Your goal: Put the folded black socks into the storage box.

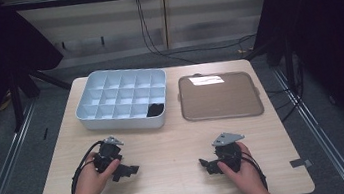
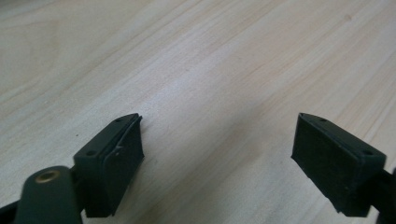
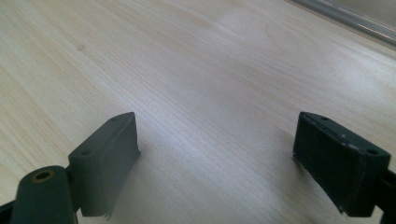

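My left gripper point(image 1: 128, 171) rests low over the wooden table point(image 1: 171, 147) at the front left, held by a hand. Its jaws stand wide apart with bare wood between them; in the left gripper view the left gripper point(image 2: 217, 154) is open and holds nothing. My right gripper point(image 1: 208, 167) sits at the front right in the other hand. In the right gripper view the right gripper point(image 3: 217, 154) is open too, with only wood grain between its pads point(image 3: 105, 163).
A white divided tray point(image 1: 122, 99) stands at the back left, with a small black item point(image 1: 155, 109) in one front compartment. A flat brown tray point(image 1: 220, 95) with a glossy surface lies at the back right; its edge point(image 3: 345, 18) shows in the right gripper view.
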Tool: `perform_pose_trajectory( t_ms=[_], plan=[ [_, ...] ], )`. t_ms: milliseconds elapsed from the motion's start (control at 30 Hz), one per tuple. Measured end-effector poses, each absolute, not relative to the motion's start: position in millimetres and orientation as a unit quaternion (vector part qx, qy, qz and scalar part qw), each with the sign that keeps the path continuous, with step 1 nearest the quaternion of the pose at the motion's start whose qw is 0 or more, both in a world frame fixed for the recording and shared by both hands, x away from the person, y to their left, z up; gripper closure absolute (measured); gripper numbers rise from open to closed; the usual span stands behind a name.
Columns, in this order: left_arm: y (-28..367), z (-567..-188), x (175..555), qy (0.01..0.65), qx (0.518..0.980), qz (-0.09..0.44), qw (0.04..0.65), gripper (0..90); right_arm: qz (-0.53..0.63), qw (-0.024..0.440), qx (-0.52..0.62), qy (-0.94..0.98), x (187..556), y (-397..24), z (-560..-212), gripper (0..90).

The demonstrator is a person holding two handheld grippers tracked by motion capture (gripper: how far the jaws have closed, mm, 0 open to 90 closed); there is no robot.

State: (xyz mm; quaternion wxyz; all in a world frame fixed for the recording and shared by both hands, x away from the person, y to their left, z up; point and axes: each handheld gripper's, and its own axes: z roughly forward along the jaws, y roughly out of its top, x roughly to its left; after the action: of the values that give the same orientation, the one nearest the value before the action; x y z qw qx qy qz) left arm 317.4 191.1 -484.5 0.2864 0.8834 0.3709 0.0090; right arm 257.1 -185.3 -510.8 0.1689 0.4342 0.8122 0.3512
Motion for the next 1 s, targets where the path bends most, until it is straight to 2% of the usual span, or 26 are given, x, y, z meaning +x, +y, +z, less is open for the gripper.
perform_pose_trajectory(
  t_ms=[533,800,1000],
  plan=[
    [197,-497,304,0.323,0.883,0.069,0.333,14.3,0.351,0.169,0.433,0.812,257,-185,-511,13.8],
    [191,-503,300,0.288,0.897,0.090,0.324,1.3,0.351,0.170,0.433,0.813,257,-185,-511,13.8],
    [192,-505,300,0.284,0.895,0.089,0.333,0.0,0.351,0.169,0.434,0.812,257,-185,-511,13.8]
  ],
)
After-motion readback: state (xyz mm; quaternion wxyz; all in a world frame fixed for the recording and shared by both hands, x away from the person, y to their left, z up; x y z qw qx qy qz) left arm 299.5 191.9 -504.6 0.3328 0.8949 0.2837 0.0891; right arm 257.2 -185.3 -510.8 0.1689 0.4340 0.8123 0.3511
